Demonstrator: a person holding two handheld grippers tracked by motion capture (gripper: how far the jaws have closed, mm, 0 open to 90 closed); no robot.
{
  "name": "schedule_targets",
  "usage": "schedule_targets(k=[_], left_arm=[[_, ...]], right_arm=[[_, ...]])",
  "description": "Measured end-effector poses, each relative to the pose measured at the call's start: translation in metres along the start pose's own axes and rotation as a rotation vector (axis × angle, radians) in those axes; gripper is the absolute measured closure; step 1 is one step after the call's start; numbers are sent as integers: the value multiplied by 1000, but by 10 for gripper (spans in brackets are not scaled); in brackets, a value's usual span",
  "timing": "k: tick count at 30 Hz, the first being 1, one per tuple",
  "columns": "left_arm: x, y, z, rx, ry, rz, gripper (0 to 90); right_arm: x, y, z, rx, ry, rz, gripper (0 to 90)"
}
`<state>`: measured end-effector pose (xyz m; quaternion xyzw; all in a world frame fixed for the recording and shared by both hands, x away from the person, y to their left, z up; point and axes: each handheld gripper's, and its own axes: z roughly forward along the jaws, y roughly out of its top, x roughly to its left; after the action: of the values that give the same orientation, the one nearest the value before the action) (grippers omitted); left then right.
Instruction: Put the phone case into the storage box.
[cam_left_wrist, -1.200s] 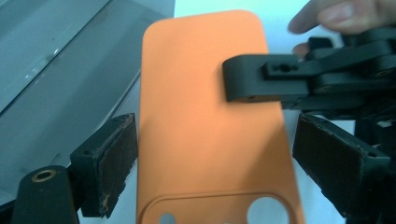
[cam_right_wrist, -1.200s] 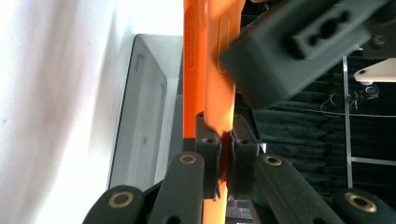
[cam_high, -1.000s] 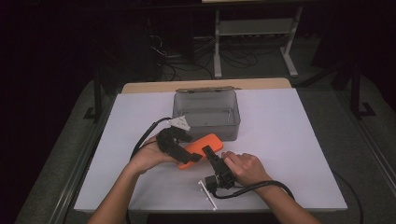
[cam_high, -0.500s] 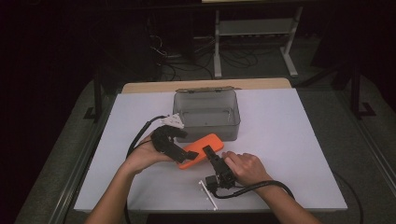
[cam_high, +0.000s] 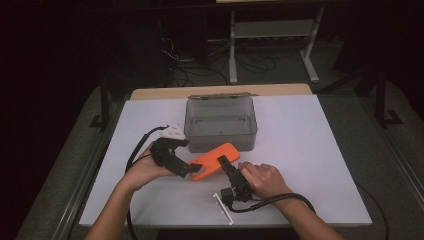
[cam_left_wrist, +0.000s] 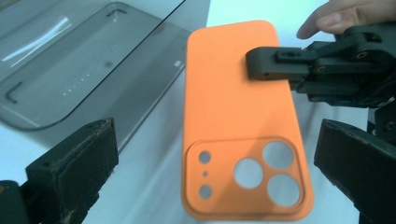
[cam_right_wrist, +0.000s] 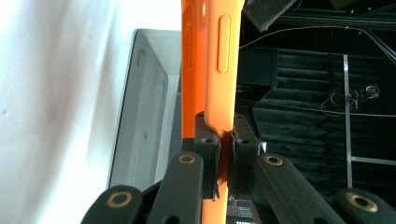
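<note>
Right gripper (cam_high: 223, 161) is clamped on the orange phone case (cam_high: 214, 161), mid-frame in the high view. Left gripper (cam_high: 189, 170) has just been opening, jaws apart with nothing between; the case's camera end lies just ahead. Grey box (cam_high: 220, 131) sits just above.

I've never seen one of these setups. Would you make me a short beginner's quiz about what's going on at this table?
1. True or false: the right gripper is shut on the orange silicone phone case.
2. Which gripper has open jaws with nothing pressed between them: A) left gripper, B) right gripper?
3. Fill in: just beyond the case on the white table stands a grey see-through plastic ____.

Key:
1. True. The right gripper view shows both jaws clamped on the case's edge.
2. A. Its jaws have just been opening and stand wide on either side of the case's camera end, not touching it.
3. Box; its lid is open.
</note>
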<state>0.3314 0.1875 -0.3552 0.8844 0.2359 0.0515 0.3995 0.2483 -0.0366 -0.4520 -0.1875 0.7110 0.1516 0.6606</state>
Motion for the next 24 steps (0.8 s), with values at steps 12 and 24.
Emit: schedule_targets(k=[12, 24], left_arm=[[4, -23, -19, -42, 57, -25, 0], [8, -58, -31, -74, 100, -56, 0]], right_arm=[[0, -1, -1, 3, 0, -10, 834], [-1, -1, -1, -1, -1, -7, 834]])
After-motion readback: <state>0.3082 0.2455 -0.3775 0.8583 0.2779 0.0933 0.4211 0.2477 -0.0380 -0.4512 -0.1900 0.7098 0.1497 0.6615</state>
